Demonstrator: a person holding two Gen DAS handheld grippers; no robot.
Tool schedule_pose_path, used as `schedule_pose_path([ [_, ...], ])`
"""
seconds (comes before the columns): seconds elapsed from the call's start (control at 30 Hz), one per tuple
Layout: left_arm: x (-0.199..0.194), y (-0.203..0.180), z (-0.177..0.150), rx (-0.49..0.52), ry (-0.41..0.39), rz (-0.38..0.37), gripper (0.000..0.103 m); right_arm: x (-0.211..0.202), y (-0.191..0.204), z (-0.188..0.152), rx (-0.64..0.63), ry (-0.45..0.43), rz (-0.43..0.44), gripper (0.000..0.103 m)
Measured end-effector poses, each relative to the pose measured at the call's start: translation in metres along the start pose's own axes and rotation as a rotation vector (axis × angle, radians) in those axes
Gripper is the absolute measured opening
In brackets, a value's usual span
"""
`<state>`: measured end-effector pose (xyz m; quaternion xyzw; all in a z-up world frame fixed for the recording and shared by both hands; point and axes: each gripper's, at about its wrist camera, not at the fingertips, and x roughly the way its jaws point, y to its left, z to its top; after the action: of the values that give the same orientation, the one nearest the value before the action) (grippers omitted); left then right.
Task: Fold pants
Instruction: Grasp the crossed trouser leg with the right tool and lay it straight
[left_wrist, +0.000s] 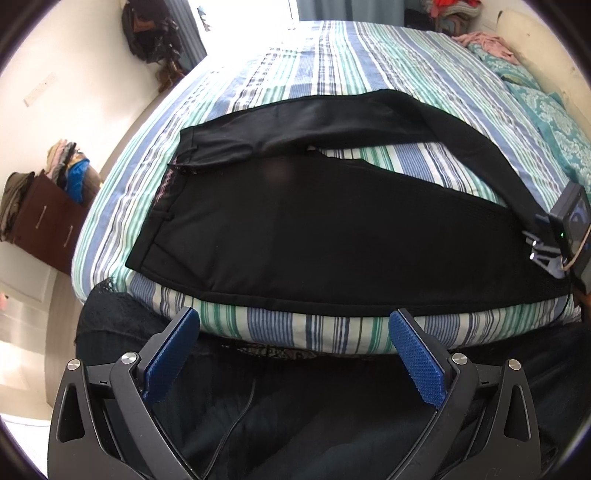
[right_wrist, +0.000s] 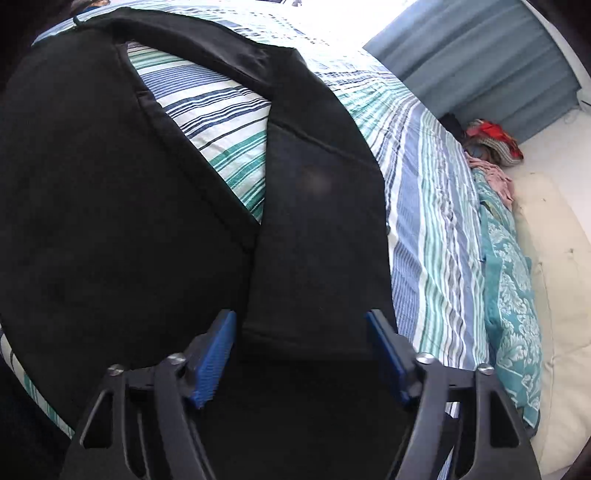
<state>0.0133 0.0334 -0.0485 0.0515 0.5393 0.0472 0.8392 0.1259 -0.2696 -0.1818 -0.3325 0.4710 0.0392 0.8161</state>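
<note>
Left wrist: left gripper (left_wrist: 293, 341) wide open, empty | pants (left_wrist: 314, 229) spread on bed (left_wrist: 332, 55) | right gripper (right_wrist: 301, 347) wide open over leg hem

Left gripper (left_wrist: 293, 334): jaws spread wide, blue pads (left_wrist: 170, 356) bare, nothing held. Right gripper (right_wrist: 301, 341): jaws likewise spread apart, nothing clamped between pads (right_wrist: 214, 360).
</note>
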Motion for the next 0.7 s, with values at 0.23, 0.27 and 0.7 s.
schedule_pose_path([
  [0.23, 0.012, -0.005, 0.018, 0.0, -0.033, 0.0, 0.102, -0.029, -0.076, 0.037, 0.01, -0.055, -0.158, 0.012],
  [0.27, 0.015, -0.009, 0.024, 0.008, -0.036, -0.001, 0.102, -0.029, -0.097, 0.05, 0.007, -0.065, -0.188, 0.012],
  [0.7, 0.047, -0.073, 0.09, 0.08, -0.036, -0.015, 0.102, 0.117, -0.393, 0.145, 0.681, 0.082, -0.254, 0.079],
])
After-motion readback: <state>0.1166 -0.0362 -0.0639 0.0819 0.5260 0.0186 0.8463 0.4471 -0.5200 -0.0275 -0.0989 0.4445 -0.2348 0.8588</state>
